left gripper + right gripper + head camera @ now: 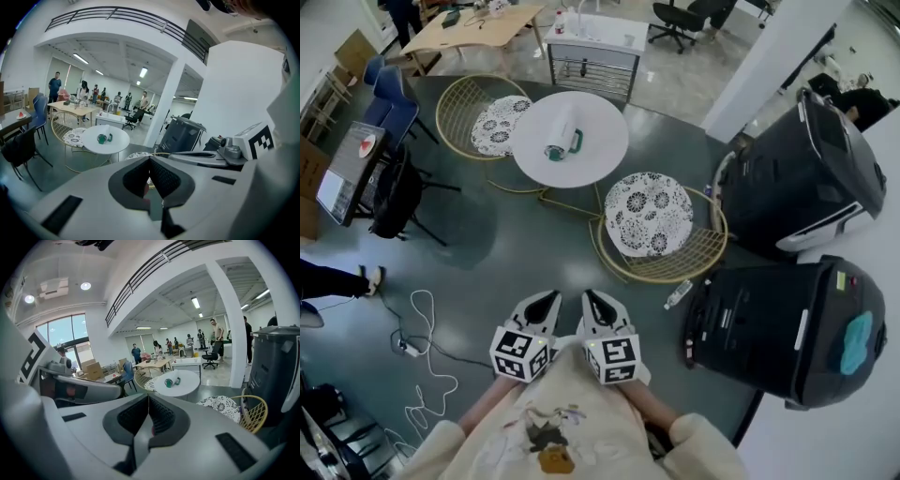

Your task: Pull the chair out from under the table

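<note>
Chair with the patterned cushion is standing just beside the round white table, well ahead of both tongs. Left tongs and right tongs are hanging side by side, both closed and gripping nothing.

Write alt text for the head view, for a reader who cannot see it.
The left gripper and right gripper, jaws shut and empty, point toward a round white table between a near chair and a far chair, both gold wire with patterned cushions.

The white plastic left gripper and white plastic right gripper are held side by side near the body, jaws pressed together on nothing.
</note>
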`<state>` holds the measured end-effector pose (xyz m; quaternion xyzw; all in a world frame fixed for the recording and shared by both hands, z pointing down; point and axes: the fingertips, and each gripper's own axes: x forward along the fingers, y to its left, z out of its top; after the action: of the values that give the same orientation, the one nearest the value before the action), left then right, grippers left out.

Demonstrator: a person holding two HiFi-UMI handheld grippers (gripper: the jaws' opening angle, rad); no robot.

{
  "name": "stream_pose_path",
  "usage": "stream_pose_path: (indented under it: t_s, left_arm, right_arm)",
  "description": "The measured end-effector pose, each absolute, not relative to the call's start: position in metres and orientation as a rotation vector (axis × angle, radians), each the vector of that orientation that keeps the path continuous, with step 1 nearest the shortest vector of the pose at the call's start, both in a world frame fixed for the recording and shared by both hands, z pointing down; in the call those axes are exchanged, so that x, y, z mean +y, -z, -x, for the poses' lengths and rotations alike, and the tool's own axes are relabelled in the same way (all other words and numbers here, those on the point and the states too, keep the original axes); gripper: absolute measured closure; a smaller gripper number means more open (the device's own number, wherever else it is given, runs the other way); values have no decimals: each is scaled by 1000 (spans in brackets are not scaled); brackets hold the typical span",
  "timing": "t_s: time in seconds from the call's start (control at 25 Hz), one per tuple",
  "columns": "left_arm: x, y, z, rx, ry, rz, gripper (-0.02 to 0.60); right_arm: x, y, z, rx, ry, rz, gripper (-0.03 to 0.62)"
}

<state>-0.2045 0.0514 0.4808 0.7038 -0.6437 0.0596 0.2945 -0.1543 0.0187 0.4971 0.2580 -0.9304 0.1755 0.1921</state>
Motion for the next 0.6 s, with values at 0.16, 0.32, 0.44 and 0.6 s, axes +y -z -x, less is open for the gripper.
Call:
stream_pose_path:
  t_s: [0.16,0.32,0.44,0.6]
  left_arm:
    - [16,-480,193,-1693,-193,-1897,580]
    - [-11,-489,181,-1614,-247,-1934,580]
    - [-23,-498,167,-1537,-301,-1970,580]
    - [-43,-500,164,-1517,-340,-2005,580]
  right_arm:
    - [-23,-508,135,-2579,-546,-797,585]
    - [-52,-523,117,-2544,-550,-840,585]
    - [-69,-530,102,-2526,-525,-860,583]
    - [-91,-543,83,-2482,-525,-893,583]
